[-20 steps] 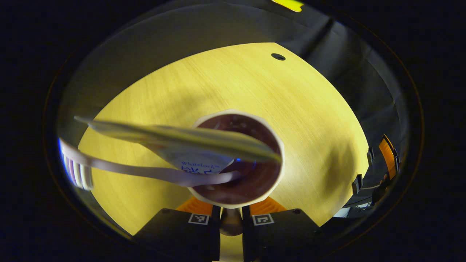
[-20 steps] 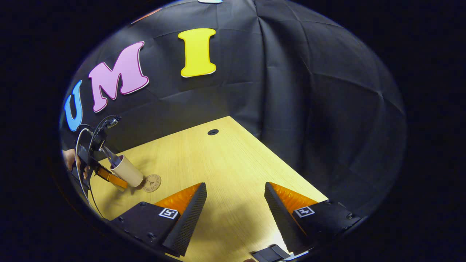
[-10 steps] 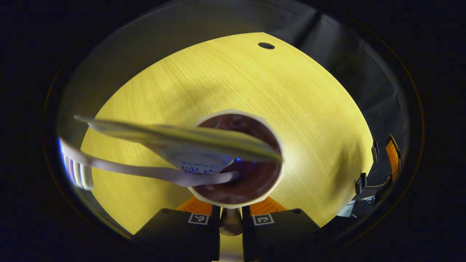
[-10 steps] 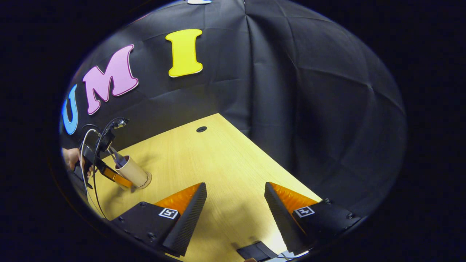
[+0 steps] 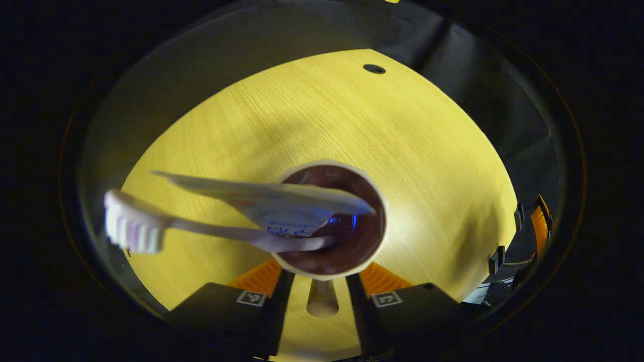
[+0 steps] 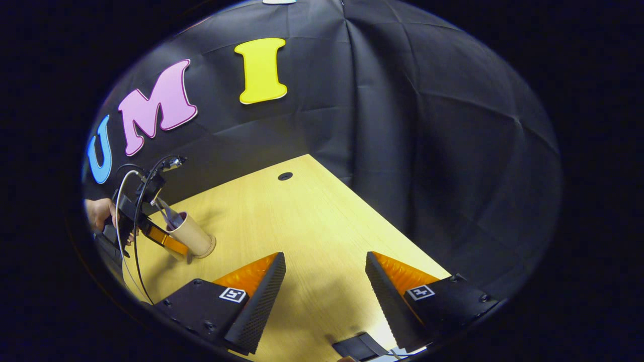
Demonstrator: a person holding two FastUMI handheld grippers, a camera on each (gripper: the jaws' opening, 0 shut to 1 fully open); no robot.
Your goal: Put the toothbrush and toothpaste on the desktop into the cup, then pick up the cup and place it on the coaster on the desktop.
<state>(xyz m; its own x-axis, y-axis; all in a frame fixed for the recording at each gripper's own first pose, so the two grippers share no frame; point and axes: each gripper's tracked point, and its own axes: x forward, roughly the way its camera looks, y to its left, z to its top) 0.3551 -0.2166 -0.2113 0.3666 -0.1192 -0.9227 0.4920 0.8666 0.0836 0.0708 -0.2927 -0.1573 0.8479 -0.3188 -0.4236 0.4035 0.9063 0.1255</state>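
The cup (image 5: 332, 218), set on the coaster (image 6: 207, 250), is seen just ahead between the parted, unclamped fingers of the left gripper (image 5: 322, 296); the right gripper (image 6: 326, 281) is held wide open and empty, well apart

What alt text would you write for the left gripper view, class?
A cup seen from above stands on a wooden desk between the open left gripper's fingers, holding a toothbrush and toothpaste tube that lean out leftward.
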